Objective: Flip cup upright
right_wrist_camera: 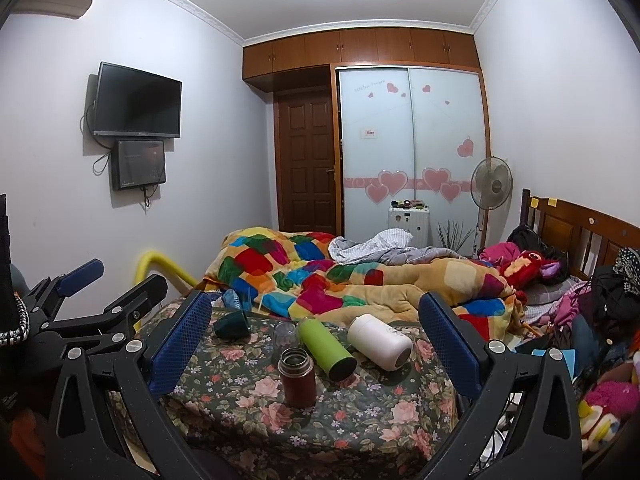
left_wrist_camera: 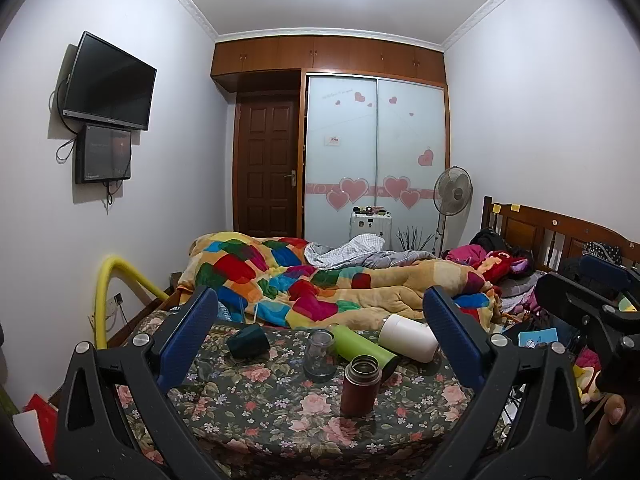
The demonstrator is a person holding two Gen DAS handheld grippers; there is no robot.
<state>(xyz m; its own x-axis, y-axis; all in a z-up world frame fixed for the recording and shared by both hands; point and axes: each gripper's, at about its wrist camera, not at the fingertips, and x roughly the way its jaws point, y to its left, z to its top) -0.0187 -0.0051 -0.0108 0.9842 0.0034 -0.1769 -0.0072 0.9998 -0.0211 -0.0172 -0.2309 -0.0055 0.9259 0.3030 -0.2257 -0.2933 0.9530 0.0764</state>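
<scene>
Jaws wide apart, green cup (left_wrist_camera: pixel 365 345) lying sideways, brown flask (left_wrist_camera: pixel 361 385) upright

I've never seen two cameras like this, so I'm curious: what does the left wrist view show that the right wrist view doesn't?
Only the left wrist view shows the right hand-held gripper at its right edge, and a red thing at lower left. Only the right wrist view shows the left hand-held gripper at its left edge, and the air conditioner high on the wall. Both show the floral cloth; on it the brown flask and glass jar stand upright, while the green bottle, white cup and dark cup lie tipped.
</scene>
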